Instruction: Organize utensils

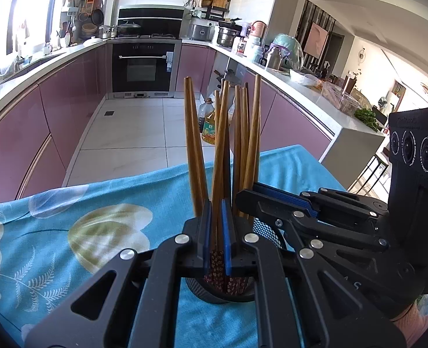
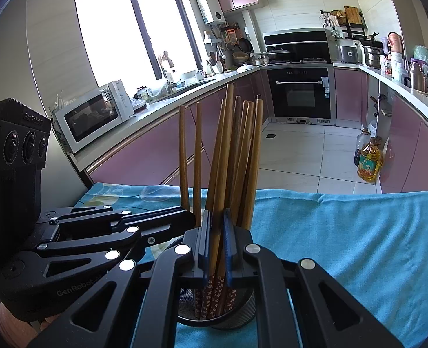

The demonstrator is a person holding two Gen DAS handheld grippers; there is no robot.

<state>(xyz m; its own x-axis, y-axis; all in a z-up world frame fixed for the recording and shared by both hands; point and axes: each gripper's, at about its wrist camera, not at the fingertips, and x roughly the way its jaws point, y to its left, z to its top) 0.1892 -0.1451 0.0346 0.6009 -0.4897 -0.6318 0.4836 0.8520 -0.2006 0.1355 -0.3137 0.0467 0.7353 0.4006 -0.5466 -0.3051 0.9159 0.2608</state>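
Left gripper [image 1: 217, 203] and right gripper [image 2: 216, 217] each clamp chopsticks [image 1: 222, 145] standing in the mesh holder [image 2: 242, 313] on the blue cloth [image 2: 344, 246]; holder base hidden. Microwave [image 2: 95, 116] appears only in the right view

text: "GenRobot" | on: left tongs' [image 2: 185, 217] black body | rest: unreadable
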